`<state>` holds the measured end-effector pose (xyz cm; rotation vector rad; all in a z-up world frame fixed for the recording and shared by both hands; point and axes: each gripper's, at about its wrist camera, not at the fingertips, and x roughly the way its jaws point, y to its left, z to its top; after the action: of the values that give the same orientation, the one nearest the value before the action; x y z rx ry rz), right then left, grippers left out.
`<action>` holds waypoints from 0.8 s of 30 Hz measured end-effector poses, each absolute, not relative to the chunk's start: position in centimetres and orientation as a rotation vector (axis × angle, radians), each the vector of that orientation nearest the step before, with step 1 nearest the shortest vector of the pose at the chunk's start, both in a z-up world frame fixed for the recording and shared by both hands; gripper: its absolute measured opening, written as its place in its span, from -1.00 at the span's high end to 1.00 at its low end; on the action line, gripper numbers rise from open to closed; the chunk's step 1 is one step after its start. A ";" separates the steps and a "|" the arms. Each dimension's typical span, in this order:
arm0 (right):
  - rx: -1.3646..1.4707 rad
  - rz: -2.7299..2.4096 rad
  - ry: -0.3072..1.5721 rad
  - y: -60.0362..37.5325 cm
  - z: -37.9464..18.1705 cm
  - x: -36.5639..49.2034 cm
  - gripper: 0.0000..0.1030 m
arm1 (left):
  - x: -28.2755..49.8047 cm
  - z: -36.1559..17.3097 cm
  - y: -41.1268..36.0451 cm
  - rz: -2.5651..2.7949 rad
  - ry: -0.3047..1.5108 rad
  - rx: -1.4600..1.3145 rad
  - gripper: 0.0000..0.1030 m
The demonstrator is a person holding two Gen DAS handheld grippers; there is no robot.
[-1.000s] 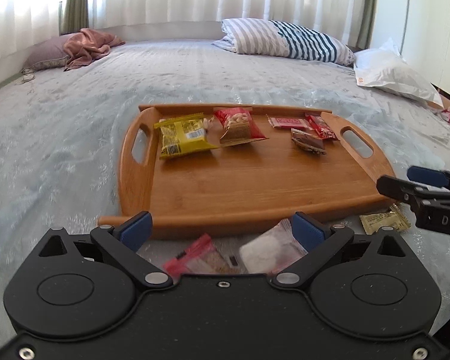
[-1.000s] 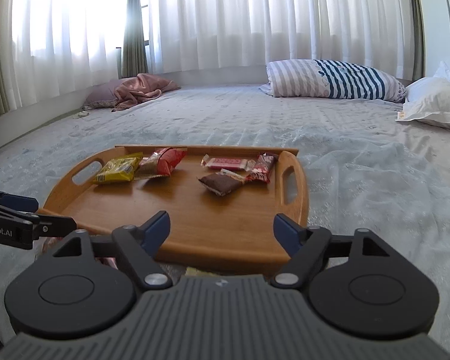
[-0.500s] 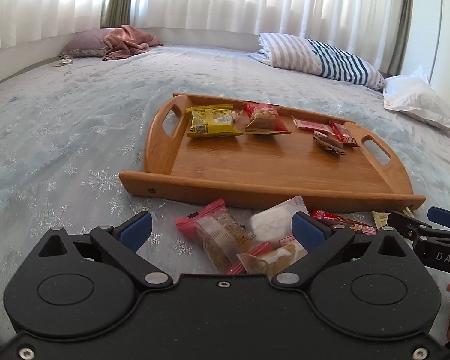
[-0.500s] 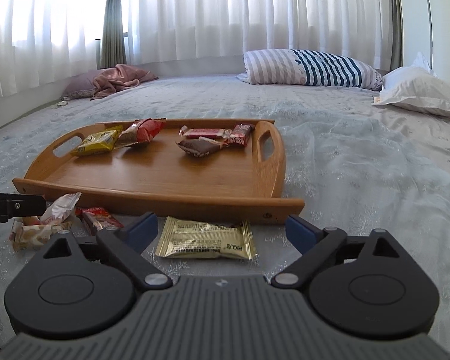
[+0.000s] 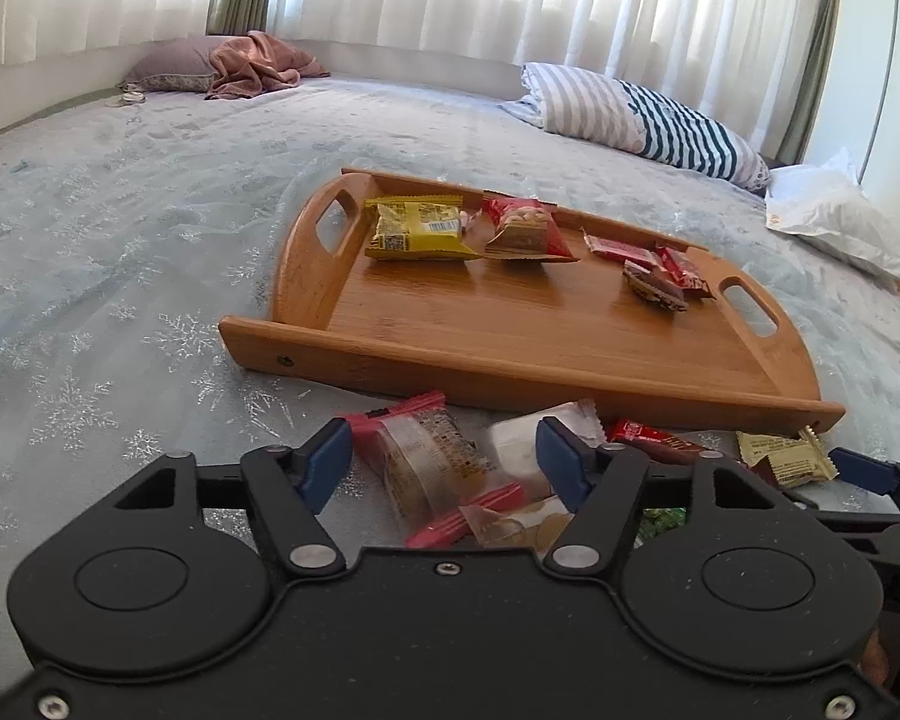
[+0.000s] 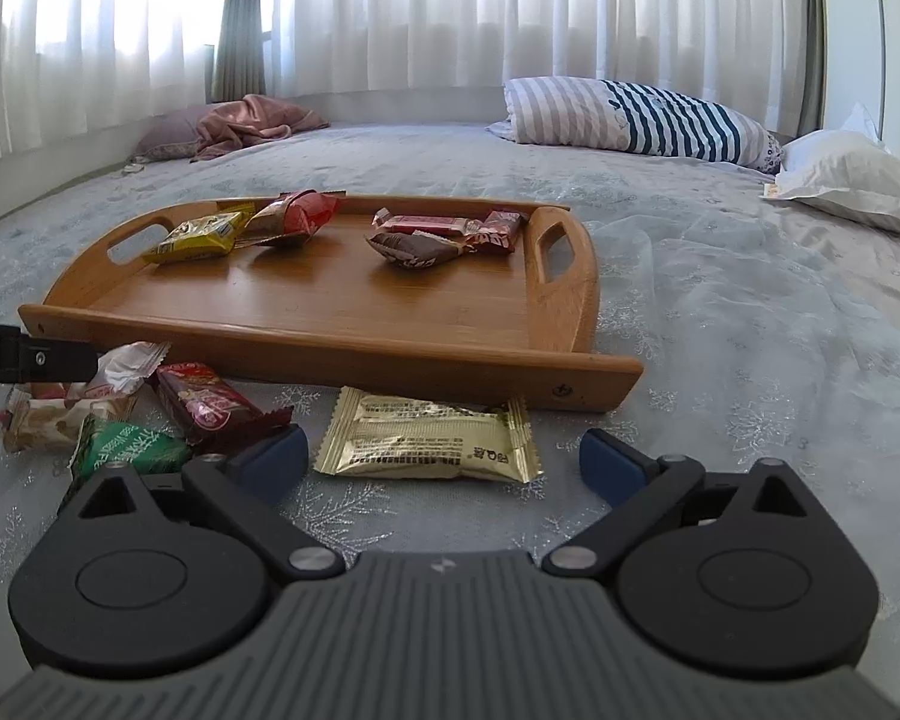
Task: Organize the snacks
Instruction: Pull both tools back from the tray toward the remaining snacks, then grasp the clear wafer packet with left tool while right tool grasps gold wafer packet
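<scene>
A wooden tray lies on the bed with a yellow packet, a red packet and small red and brown bars on it. Loose snacks lie in front of it. My left gripper is low over a clear red-edged packet and a white packet. Its jaws are closing with these between them, and the pads are not visibly pressing. My right gripper is opening wide either side of a gold packet lying flat on the cover. A dark red bar and a green packet lie to its left.
The bed cover spreads to the right of the tray. A striped pillow and a white pillow lie at the far right, a pink blanket at the far left. Curtains hang behind.
Both grippers have dropped toward the loose snacks in front of the tray. The left jaws have narrowed around the packets. The right jaws have spread wider around the gold packet.
</scene>
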<state>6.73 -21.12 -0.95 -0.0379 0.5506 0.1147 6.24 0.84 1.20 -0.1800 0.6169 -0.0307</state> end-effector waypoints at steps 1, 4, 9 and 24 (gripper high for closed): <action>-0.041 0.115 0.551 -21.1 -1.0 6.8 -1.00 | 6.2 1.2 0.8 -0.036 0.618 -0.185 -0.13; -0.043 0.117 0.548 -21.0 -1.2 6.8 -1.00 | 6.0 1.5 0.9 -0.048 0.627 -0.189 0.04; -0.031 0.121 0.550 -21.2 -1.3 6.9 -1.00 | 5.2 2.0 1.0 -0.046 0.613 -0.174 0.00; -0.034 0.119 0.545 -21.1 -1.3 6.8 -1.00 | 6.3 1.1 1.6 -0.085 0.661 -0.258 0.15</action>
<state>6.80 -21.14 -1.31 -0.0344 0.5455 0.1193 6.34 1.60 1.14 -0.2584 0.6614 -0.0848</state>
